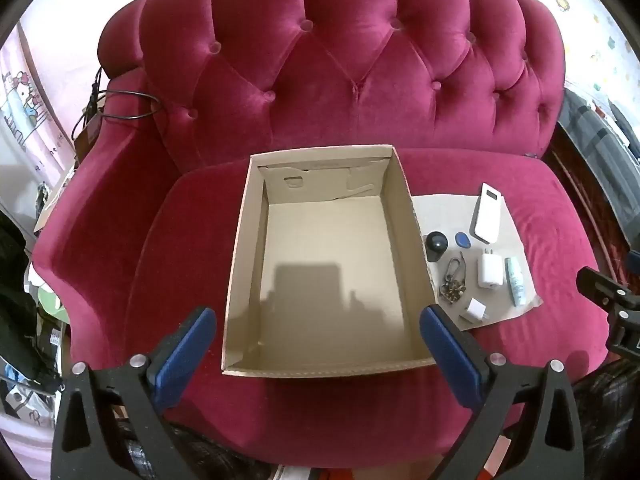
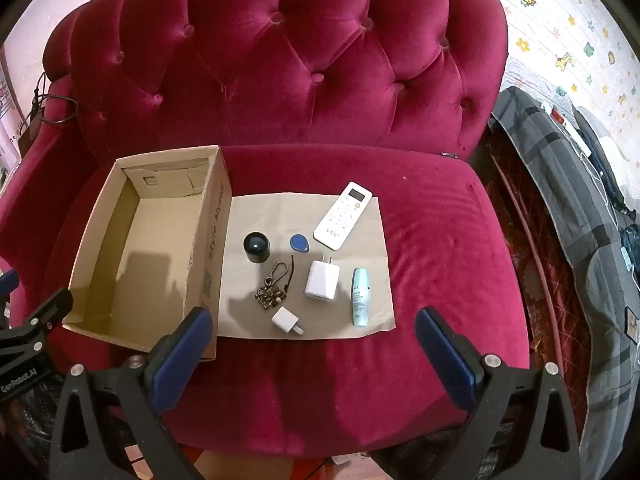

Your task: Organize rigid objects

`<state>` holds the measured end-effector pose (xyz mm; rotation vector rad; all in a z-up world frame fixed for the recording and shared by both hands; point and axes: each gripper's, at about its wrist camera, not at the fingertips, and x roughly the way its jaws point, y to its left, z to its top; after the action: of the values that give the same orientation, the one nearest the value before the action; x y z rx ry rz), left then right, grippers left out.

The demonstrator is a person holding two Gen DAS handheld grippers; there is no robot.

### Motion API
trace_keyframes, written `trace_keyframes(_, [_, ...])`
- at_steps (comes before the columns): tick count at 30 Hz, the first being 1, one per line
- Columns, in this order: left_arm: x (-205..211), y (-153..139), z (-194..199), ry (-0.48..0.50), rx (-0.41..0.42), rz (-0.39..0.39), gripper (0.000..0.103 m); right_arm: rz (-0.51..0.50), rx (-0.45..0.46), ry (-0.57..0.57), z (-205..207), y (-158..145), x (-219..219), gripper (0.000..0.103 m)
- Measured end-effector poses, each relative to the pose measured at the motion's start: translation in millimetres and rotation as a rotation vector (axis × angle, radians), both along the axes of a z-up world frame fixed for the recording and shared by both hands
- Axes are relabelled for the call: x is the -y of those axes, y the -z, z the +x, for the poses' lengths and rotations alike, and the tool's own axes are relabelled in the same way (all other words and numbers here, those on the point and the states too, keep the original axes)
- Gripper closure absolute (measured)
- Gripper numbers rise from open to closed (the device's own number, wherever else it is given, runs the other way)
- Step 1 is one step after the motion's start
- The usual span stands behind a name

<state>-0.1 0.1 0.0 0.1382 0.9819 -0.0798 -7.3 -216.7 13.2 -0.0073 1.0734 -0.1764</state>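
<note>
Count: one cardboard box (image 2: 132, 256), empty, on the left half of the sofa seat (image 2: 440, 248); one sheet of brown paper (image 2: 372, 264) just right of it, touching the box's right wall. On the paper, seven items: one white remote (image 2: 343, 215) at the far right corner, one black round cap (image 2: 256, 246) and one blue key fob (image 2: 299, 243) mid-sheet, one keyring with carabiner (image 2: 273, 285), two white chargers, large (image 2: 322, 283) and small (image 2: 286, 321), the small one at the near edge, and one pale blue tube (image 2: 360, 297) along the right edge. All seven lie apart from each other. Bare cushion right of the paper and along the seat's front edge. Left gripper (image 1: 318, 350) hangs over the box's near wall, tilted steeply down, fingers spread wide, holding nothing. Right gripper (image 2: 314, 350) hangs over the seat's front edge, just short of the paper, same tilt, fingers spread wide, holding nothing.
</note>
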Motion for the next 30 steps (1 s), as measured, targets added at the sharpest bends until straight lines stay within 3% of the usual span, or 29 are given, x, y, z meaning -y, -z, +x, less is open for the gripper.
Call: trace_keyframes(30, [5.1, -0.2, 0.6, 0.014, -0.007, 0.009, 0.000, -0.009, -0.003, -0.002, 1.3, 1.1, -1.7, 0.000])
